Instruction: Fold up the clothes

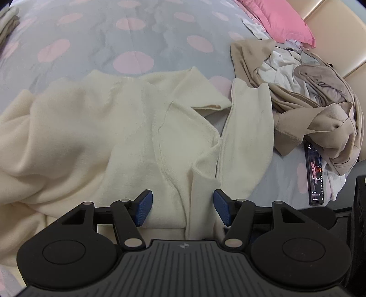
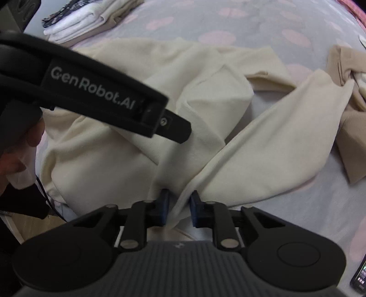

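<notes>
A cream long-sleeved garment [image 1: 114, 128] lies spread and rumpled on the bed; it also shows in the right wrist view [image 2: 205, 102]. My left gripper [image 1: 183, 209] is open just above its near edge, blue pads either side of a fold, holding nothing. My right gripper [image 2: 179, 209] is nearly closed with the edge of the cream sleeve [image 2: 263, 146] pinched between its blue pads. The left gripper's black body [image 2: 103, 91] crosses the upper left of the right wrist view and hides part of the garment.
A pile of unfolded beige, white and grey clothes [image 1: 304, 100] lies to the right. A phone [image 1: 315, 173] lies beside it. A pink pillow [image 1: 281, 18] is at the far right. Folded clothes [image 2: 91, 18] are stacked at the far left. The bedspread [image 1: 137, 34] is grey with pink dots.
</notes>
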A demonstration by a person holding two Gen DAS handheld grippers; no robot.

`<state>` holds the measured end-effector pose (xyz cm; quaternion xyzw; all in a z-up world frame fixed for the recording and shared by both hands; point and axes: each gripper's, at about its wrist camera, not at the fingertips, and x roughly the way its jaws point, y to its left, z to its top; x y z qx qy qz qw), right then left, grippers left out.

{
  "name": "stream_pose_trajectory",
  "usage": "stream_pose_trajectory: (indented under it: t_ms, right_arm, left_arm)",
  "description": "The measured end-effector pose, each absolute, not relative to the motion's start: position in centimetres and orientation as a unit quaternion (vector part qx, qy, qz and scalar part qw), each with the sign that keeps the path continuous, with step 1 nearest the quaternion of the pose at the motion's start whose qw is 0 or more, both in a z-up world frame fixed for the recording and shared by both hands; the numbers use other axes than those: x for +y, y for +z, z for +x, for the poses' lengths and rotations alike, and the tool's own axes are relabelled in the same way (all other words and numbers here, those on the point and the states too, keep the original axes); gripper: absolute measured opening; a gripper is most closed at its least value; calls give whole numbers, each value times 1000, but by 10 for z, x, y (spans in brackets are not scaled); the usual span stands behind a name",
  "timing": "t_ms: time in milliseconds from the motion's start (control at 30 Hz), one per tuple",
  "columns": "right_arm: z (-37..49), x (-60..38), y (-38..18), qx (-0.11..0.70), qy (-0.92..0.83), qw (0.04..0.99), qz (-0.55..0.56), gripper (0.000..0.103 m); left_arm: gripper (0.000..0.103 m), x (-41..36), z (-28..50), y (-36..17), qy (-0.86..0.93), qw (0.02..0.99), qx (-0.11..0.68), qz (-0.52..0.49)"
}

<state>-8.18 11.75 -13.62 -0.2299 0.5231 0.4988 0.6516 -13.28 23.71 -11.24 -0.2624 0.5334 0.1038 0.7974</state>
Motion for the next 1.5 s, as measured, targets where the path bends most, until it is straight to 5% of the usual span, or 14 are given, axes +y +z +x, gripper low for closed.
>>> stream_pose_trajectory:
  t_ms: [367, 433, 467, 500, 567, 900, 1500]
  right_arm:
    - [-110, 113, -129, 531, 558, 599, -219, 8]
    - [-118, 114, -128, 527, 570, 588, -226, 8]
    - [-119, 114, -127, 524, 572, 588, -230, 8]
    - [-121, 115, -127, 521, 573, 587, -235, 8]
    - [-124, 115, -125, 515, 575, 588, -243, 8]
    - [-115, 120, -94, 453, 579, 623, -267, 40]
    - [-38, 199, -79, 378, 555, 646, -362, 41]
  left_arm:
    - [58, 220, -128, -123, 89, 798, 548, -233]
    - [43, 217, -129, -126, 92, 802, 549, -219]
    - [23, 217, -130, -127, 96, 803, 549, -211]
    - [14, 218, -132, -126, 98, 803, 549, -211]
    - [8, 222, -136, -124, 103, 803, 548, -210]
    - [6, 273, -202, -88, 197, 795, 534, -210]
    - [6, 402, -315, -39, 375, 758, 470, -252]
